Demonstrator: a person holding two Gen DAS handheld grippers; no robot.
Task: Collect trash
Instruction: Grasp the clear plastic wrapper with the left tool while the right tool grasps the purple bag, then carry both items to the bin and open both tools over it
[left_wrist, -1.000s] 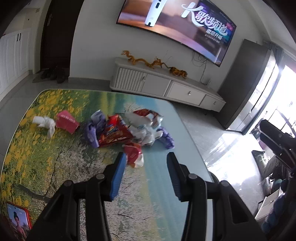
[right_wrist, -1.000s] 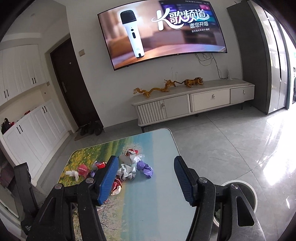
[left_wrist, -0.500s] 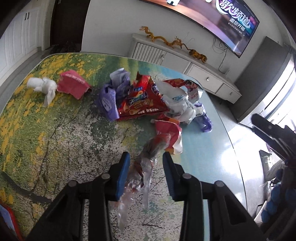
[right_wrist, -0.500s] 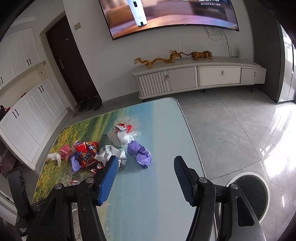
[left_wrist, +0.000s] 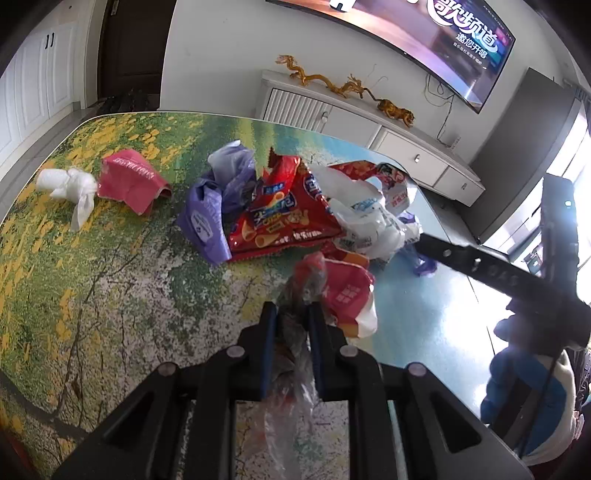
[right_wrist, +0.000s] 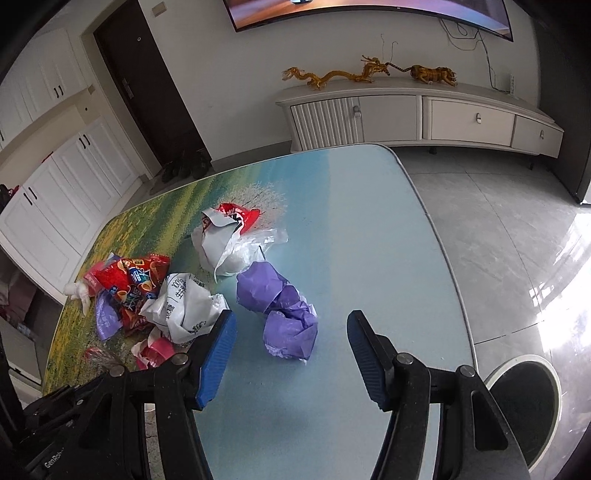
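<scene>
My left gripper (left_wrist: 290, 314) is shut on a crumpled clear plastic wrapper (left_wrist: 301, 291) at the near edge of the trash pile. Beyond it lie a pink-and-white wrapper (left_wrist: 347, 291), a red snack bag (left_wrist: 280, 218), a purple bag (left_wrist: 212, 206), white plastic bags (left_wrist: 369, 221), a pink packet (left_wrist: 131, 179) and a white tissue wad (left_wrist: 68, 184). My right gripper (right_wrist: 290, 332) is open and empty, hovering just short of a crumpled purple bag (right_wrist: 280, 302). A white printed bag (right_wrist: 184, 306) and a white-and-red bag (right_wrist: 225, 236) lie left of and behind that bag.
The table (right_wrist: 351, 221) has a landscape-print top with rounded edges. A round dark bin (right_wrist: 524, 402) stands on the floor at its right side. A white TV cabinet (right_wrist: 424, 114) is against the far wall. The right gripper's arm (left_wrist: 498, 273) crosses the left wrist view.
My left gripper moved down to the pile and closed on the clear wrapper. My right gripper tilted down and moved closer to the purple bag, staying open.
</scene>
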